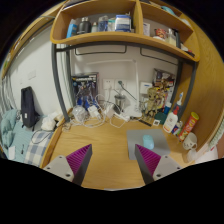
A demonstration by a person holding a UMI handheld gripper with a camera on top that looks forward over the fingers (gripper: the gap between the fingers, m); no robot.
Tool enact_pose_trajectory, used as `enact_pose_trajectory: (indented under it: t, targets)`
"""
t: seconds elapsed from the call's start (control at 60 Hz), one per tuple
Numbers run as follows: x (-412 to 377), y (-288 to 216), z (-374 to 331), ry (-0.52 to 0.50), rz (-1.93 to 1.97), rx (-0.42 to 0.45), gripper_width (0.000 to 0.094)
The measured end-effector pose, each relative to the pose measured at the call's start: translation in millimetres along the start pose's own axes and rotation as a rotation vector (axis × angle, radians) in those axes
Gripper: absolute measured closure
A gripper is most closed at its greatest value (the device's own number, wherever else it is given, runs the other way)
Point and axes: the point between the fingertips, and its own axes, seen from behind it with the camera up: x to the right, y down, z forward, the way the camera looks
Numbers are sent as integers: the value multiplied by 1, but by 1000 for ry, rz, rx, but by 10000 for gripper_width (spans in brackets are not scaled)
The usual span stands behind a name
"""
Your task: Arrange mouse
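Magenta-padded fingers (80, 158) of the hand-held gripper (115, 162) stand wide apart over a wooden desk (112, 145). Nothing is held, and only bare desktop shows between them.

No mouse can be picked out with certainty. The likeliest candidate is a white rounded object (48, 123) lying on the desk well beyond the left finger and off to its left, among pale clutter near the desk's edge; its shape is too small to confirm.

Just ahead of the right finger sits a small teal object (148, 142), apart from the pad, with a blurred grey-blue patch (147, 124) behind it that cannot be identified.

Farther ahead, against the white wall (120, 75), a tangle of cables (90, 106) and small electronics crowds the back of the desk between the two fingers' lines.

To the right of the right finger and beyond it stand a white bottle (171, 122) and, beside it, a red-and-yellow packet (188, 122), with more small items stacked behind them.

Far to the left of the left finger a dark object (28, 104) leans by the wall, and a teal cloth (8, 130) lies nearer.

Overhead, a wooden shelf unit (120, 40) spans the wall above the desk, holding boxes and containers (100, 24) in its compartments.
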Motion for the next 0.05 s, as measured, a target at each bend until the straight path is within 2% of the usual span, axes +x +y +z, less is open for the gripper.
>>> enact_pose_trajectory:
  t: [0.05]
  targets:
    - [-2, 6, -3, 4, -8, -5, 72]
